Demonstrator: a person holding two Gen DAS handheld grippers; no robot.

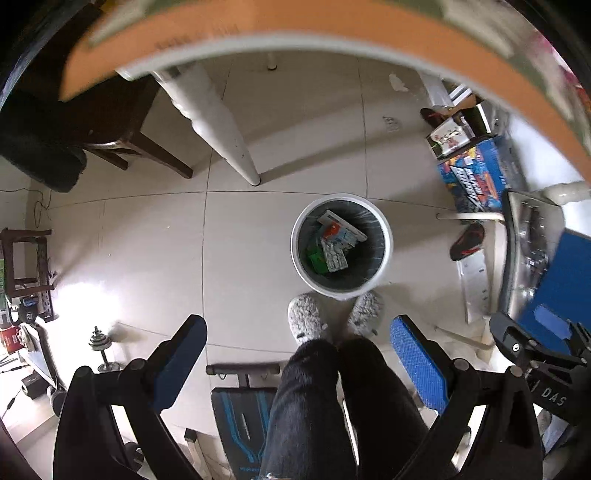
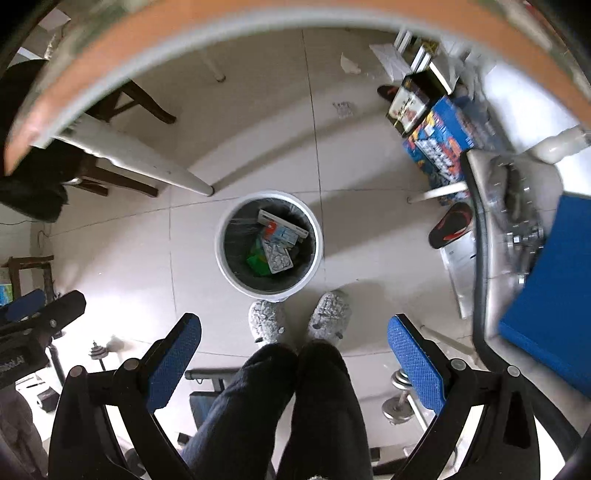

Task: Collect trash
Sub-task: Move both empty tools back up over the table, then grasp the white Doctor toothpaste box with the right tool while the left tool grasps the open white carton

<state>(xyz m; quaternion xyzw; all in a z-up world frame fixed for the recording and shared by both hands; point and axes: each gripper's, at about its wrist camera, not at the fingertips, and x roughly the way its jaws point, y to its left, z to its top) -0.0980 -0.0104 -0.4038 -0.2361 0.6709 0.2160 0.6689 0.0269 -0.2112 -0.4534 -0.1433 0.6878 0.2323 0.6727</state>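
A white round trash bin (image 1: 384, 254) with a dark liner stands on the tiled floor just in front of the person's slippers; it also shows in the right wrist view (image 2: 221, 254). Inside lie a blister pack (image 1: 334, 256), a green packet (image 1: 317, 258) and a flat box (image 1: 341, 225); the same trash (image 2: 277, 243) shows in the right wrist view. My left gripper (image 1: 299, 356) is open and empty, high above the floor. My right gripper (image 2: 293, 356) is open and empty too, above the bin's near side.
An orange-edged table rim (image 1: 332, 29) arcs across the top of both views, with a white table leg (image 1: 221, 125) beneath. Colourful boxes (image 1: 476, 173) and a sandal (image 1: 467, 242) lie at the right. A dark chair (image 1: 122, 122), a dumbbell (image 1: 101, 345) and a bench (image 1: 242, 410) stand at the left and below.
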